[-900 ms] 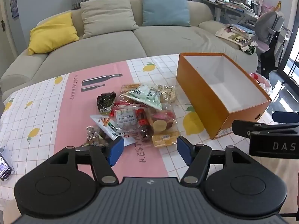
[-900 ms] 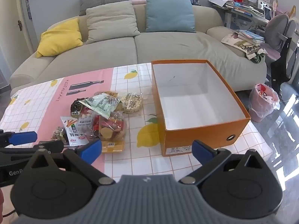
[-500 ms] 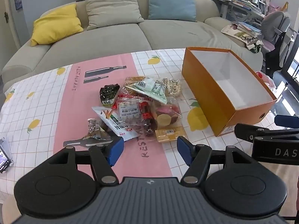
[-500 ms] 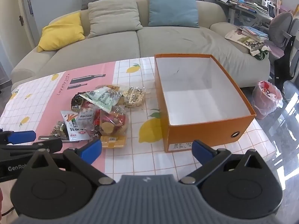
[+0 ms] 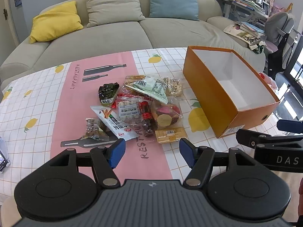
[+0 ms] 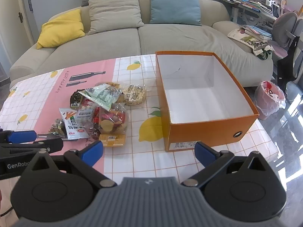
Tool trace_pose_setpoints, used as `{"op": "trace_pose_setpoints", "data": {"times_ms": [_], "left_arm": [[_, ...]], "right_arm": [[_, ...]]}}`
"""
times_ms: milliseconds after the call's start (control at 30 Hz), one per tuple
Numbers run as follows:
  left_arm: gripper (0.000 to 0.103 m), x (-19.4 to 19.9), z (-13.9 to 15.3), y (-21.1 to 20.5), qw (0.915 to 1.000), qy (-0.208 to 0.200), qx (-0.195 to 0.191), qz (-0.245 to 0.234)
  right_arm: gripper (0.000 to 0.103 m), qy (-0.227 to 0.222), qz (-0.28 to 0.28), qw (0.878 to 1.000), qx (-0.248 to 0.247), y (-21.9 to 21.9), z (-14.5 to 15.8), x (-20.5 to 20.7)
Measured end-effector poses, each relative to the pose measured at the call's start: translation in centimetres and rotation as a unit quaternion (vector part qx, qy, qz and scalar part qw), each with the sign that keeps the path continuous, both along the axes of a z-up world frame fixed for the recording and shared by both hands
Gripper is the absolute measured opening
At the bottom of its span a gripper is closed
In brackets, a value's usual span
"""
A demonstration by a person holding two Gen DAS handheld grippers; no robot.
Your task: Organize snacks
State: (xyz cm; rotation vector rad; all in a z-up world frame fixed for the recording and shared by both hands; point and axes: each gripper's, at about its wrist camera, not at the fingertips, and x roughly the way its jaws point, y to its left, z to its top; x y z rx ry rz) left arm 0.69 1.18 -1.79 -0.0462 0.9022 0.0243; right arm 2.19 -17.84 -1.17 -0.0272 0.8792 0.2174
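A pile of snack packets point(image 5: 138, 106) lies mid-table on the pink strip of the tablecloth; it also shows in the right wrist view point(image 6: 98, 109). An empty orange box point(image 5: 227, 87) with a white inside stands open to its right, also in the right wrist view point(image 6: 204, 98). My left gripper point(image 5: 151, 151) is open and empty, above the table just in front of the pile. My right gripper point(image 6: 148, 152) is open and empty, above the table in front of the box's near left corner. A flat yellow packet point(image 5: 170, 134) is the nearest snack.
The tablecloth point(image 5: 37, 102) is white checked with lemons. A phone point(image 5: 2, 157) lies at the table's left edge. A sofa with cushions point(image 5: 113, 28) stands behind the table. A pink bin bag point(image 6: 269, 98) and a chair point(image 6: 286, 30) stand to the right.
Both grippers have risen and tilted down a little, so the pile and the box sit lower and closer in view. Both stay open and empty.
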Motion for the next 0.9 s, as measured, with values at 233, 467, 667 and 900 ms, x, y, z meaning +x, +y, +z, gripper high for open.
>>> {"op": "trace_pose_setpoints", "data": {"times_ms": [233, 467, 667, 900], "left_arm": [[0.077, 0.12, -0.04, -0.04, 1.0, 0.003, -0.003, 0.002], [0.077, 0.24, -0.11, -0.04, 0.9999, 0.005, -0.01, 0.0], [0.077, 0.17, -0.38, 0.32, 0.9998, 0.009, -0.017, 0.006], [0.077, 0.25, -0.47, 0.55, 0.9997, 0.01, -0.022, 0.008]], "right_arm": [[0.1, 0.003, 0.002, 1.0, -0.001, 0.13, -0.16, 0.21], [0.1, 0.005, 0.001, 1.0, -0.004, 0.18, -0.31, 0.34], [0.1, 0.009, 0.001, 1.0, -0.006, 0.42, -0.6, 0.53], [0.1, 0.01, 0.007, 1.0, -0.01, 0.62, -0.69, 0.43]]}}
